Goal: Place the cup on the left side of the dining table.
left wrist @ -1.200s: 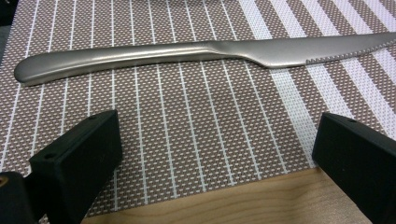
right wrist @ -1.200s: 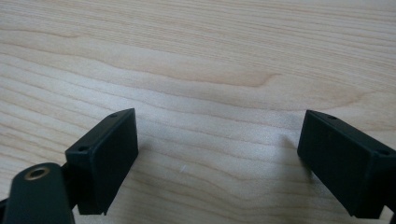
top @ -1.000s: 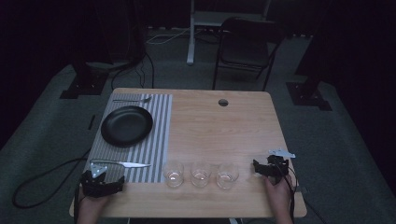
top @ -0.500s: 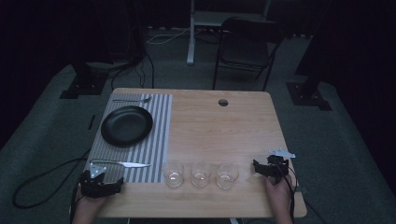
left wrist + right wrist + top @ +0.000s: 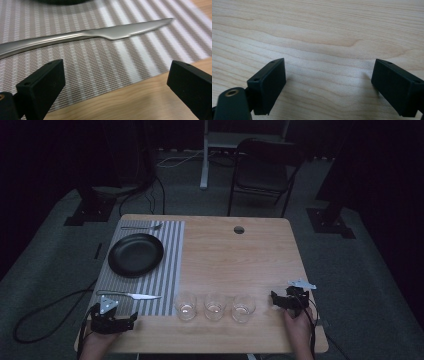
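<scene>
A steel knife (image 5: 131,295) (image 5: 100,35) lies along the near edge of a grey striped placemat (image 5: 165,270) (image 5: 105,65). A black plate (image 5: 136,254) sits on the mat, and a fork (image 5: 142,227) lies at its far edge. Three clear glasses (image 5: 214,306) stand in a row near the table's front. My left gripper (image 5: 115,322) (image 5: 117,87) rests at the front left corner, open, its jaws wide apart just short of the knife. My right gripper (image 5: 286,301) (image 5: 328,82) sits at the front right, open over bare wood, right of the glasses.
The wooden table (image 5: 240,260) has a round cable hole (image 5: 239,229) near its far edge. A chair (image 5: 265,170) stands beyond the table on a dark floor. Cables trail off the left side.
</scene>
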The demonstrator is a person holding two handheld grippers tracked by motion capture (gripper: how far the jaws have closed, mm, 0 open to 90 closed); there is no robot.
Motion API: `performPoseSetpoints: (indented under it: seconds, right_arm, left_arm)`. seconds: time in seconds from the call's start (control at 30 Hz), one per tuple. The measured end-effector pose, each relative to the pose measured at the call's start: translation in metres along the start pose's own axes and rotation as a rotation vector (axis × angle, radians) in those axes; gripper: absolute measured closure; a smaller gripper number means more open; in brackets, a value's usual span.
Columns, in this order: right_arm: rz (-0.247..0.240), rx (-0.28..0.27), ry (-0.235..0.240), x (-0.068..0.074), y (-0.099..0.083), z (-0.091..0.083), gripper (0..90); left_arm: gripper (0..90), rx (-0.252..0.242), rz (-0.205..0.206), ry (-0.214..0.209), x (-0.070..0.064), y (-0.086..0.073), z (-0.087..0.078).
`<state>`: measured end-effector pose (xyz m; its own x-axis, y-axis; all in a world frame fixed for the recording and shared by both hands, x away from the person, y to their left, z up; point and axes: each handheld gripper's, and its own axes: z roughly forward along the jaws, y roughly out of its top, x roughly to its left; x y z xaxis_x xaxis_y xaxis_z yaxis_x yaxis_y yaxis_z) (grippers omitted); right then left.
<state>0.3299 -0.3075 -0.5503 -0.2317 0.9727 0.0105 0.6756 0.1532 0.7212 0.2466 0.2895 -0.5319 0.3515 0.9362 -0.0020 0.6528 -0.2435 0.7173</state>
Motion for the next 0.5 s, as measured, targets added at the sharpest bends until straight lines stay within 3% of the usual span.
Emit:
performPoseSetpoints:
  seconds: [0.3,0.4,0.5]
  right_arm:
    - [0.0,0.0,0.0,0.0,0.0,0.0,11.8]
    - [0.0,0.0,0.0,0.0,0.0,0.0,11.8]
    - [0.0,0.0,0.0,0.0,0.0,0.0,11.8]
  left_arm:
    - [2.2,0.0,0.049,-0.085,-0.016,0.006,0.004]
    - [2.3,-0.004,0.065,-0.096,-0.02,0.007,0.005]
    - [2.3,-0.005,0.09,-0.148,-0.028,0.011,0.006]
